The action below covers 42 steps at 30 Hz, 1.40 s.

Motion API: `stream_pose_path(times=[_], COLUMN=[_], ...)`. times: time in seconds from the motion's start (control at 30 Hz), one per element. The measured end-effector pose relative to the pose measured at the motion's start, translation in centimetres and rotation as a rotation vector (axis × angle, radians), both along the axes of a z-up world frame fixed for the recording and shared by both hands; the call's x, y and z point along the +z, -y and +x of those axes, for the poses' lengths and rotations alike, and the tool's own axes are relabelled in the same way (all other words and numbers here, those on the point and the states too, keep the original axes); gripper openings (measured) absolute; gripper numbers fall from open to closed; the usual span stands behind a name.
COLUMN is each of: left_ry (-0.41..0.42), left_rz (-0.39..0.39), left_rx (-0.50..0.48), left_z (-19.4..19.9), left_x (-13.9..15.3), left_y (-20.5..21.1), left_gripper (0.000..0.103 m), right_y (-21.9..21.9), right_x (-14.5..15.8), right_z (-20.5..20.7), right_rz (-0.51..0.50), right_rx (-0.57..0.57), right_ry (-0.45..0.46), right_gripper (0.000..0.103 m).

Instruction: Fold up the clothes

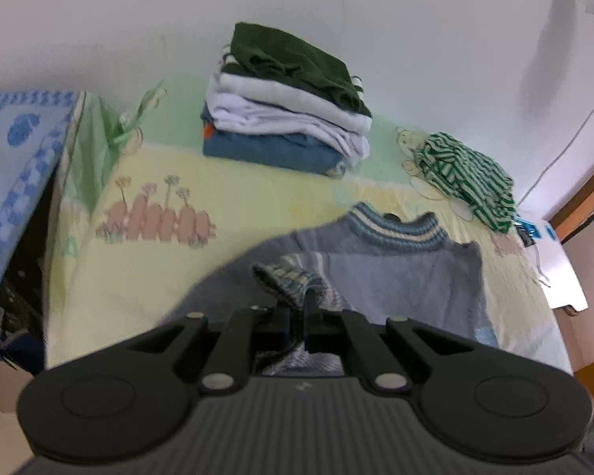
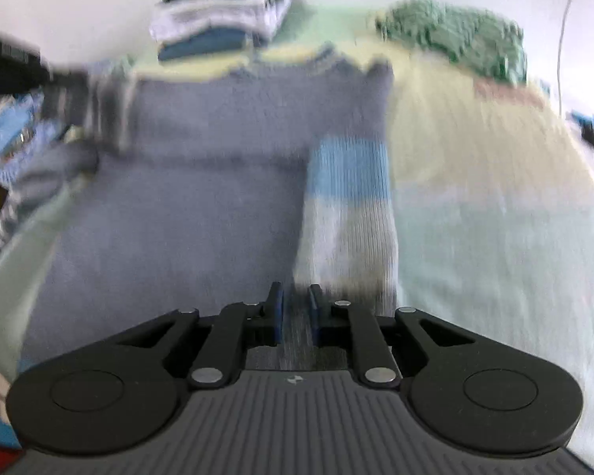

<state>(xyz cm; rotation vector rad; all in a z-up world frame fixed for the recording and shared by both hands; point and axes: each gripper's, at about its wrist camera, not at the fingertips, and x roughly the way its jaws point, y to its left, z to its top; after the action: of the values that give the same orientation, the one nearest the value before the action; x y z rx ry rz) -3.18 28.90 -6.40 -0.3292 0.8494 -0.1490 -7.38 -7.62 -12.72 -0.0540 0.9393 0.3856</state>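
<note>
- Left wrist view: left gripper, jaws pressed together, pinches a striped sleeve cuff at lower centre.
- Right wrist view: right gripper, jaws narrowly spread; grip on the sleeve unclear.
- Grey sweater lies beyond, long axis towards upper frame.

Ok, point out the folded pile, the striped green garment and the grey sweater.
folded pile (image 1: 285, 118), left wrist view, white middle layers.
striped green garment (image 1: 467, 178), left wrist view, its crumpled middle.
grey sweater (image 2: 202, 166), right wrist view, the chest.
</note>
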Motion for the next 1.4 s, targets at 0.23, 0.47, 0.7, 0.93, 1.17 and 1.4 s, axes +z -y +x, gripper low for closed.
stream_pose_path(times=[0.23, 0.47, 0.7, 0.93, 1.17, 1.4], left_ry=[0.034, 0.072, 0.082, 0.075, 0.044, 0.038], left_rz=[0.042, 0.113, 0.187, 0.282, 0.296, 0.295], left_rx=[-0.097, -0.169, -0.24, -0.296, -0.311, -0.339], left_z=[-2.1, -3.7, -4.7, -6.5, -8.6, -9.1], left_x=[-0.9, -2.8, -4.9, -6.8, -7.6, -7.9], left_y=[4.0, 8.4, 12.4, 15.0, 14.7, 16.2], left_gripper=[0.0, 0.0, 0.0, 0.0, 0.003, 0.005], right_y=[-4.4, -9.2, -13.2, -10.1, -4.4, -6.0], right_x=[3.4, 5.4, 4.4, 0.5, -0.4, -1.5], right_z=[4.6, 8.1, 8.8, 8.1, 6.4, 4.8], right_rz=[0.203, 0.363, 0.209, 0.091, 0.266, 0.406], right_rx=[0.085, 0.174, 0.281, 0.202, 0.051, 0.022], right_ry=[0.062, -0.061, -0.156, -0.17, -0.22, -0.321], right_gripper=[0.023, 0.036, 0.039, 0.011, 0.016, 0.048])
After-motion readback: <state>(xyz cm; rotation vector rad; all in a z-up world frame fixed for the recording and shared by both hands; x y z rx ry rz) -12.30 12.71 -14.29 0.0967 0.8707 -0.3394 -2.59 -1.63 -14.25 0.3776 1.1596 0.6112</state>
